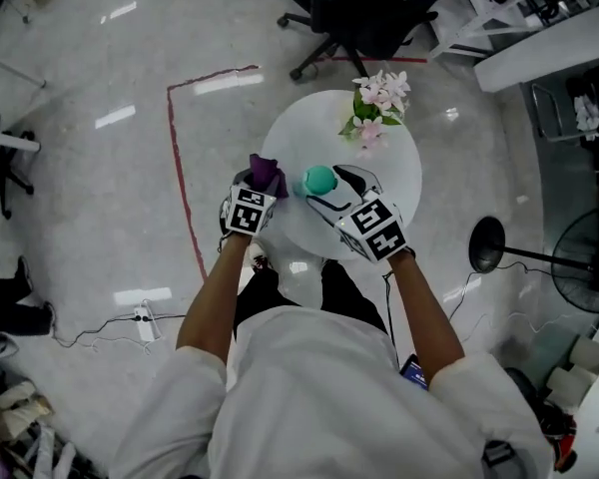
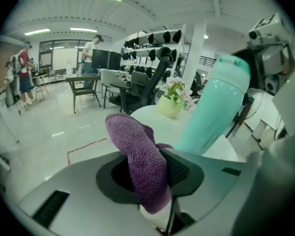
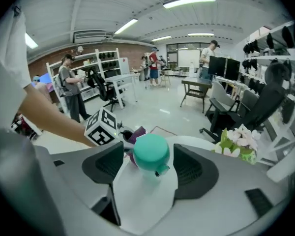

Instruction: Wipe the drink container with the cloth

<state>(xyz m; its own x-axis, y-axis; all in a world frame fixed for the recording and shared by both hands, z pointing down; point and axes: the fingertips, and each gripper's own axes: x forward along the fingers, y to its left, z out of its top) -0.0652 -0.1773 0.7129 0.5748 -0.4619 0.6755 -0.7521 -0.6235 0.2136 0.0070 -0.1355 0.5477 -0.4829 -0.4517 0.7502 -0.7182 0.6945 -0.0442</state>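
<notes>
**A:** Where's the bottle [image 3: 150, 154]?

**B:** On the near side of the flowers [image 1: 377, 103], tilted, with its cap end towards the right gripper [image 3: 151, 168]. It lies between that gripper's jaws, which are spread. There's a gap between the cap and each of the pads [image 3: 192, 168], so it looks like a loose cradle, not a clamp. The lower body is hidden, though, and may be touching.

**A:** Why hold it that way?

**B:** Probably to keep it steady and leave its side bare for wiping.

**A:** And the cloth [image 2: 135, 141]?

**B:** The left gripper [image 2: 152, 176] has it. Its jaws are pressed on the middle of the cloth, so a folded purple end sticks out in front — a ready pad. It's also on the near side of the flowers, off to their left.

**A:** So wiping comes next?

**B:** I'd say so — the cloth needs to come against the teal side.
</notes>
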